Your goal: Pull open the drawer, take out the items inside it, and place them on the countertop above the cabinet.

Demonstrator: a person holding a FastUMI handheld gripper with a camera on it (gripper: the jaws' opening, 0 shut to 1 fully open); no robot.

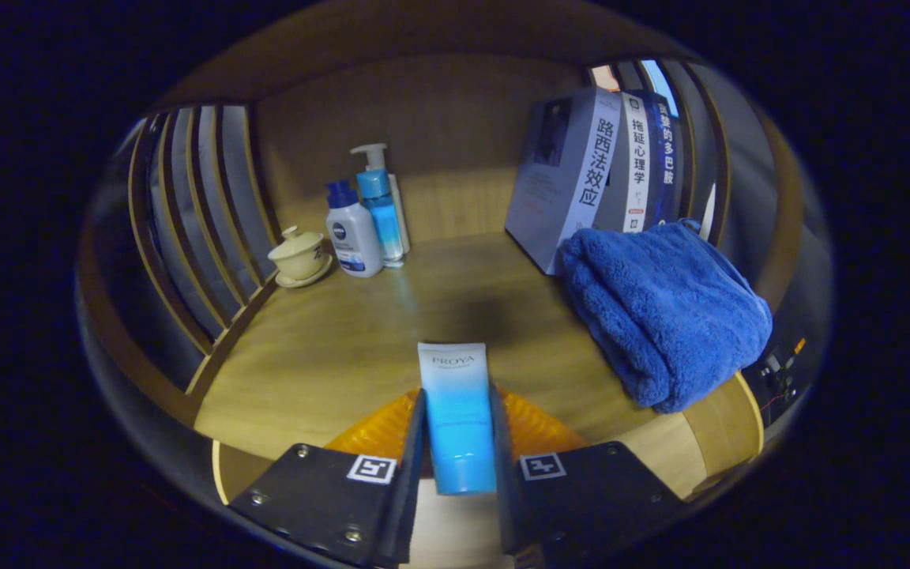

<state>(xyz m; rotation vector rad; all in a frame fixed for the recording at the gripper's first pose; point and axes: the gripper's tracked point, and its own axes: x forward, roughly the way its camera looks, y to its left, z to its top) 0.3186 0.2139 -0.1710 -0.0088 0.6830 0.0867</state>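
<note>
Above the countertop [329, 348], the gripper [459, 450] held a blue tube [455, 411] clamped between its two fingers.

Both fingers pressed flat on the tube's sides about midway along it, cap end toward the camera and crimped end pointing out over the wood. The tube looked light, soft-walled and smooth, so it would likely squash or slip under a hard squeeze; the firmer part near the cap seemed the safer hold. Just ahead of the fingers lay bare wood, the best room for setting it down. A folded blue towel [660, 316] crowded the right side with books [597, 174] behind it; bottles [364, 221] and a lidded cup [297, 254] stood far back left, near the slatted rail [186, 237].
</note>
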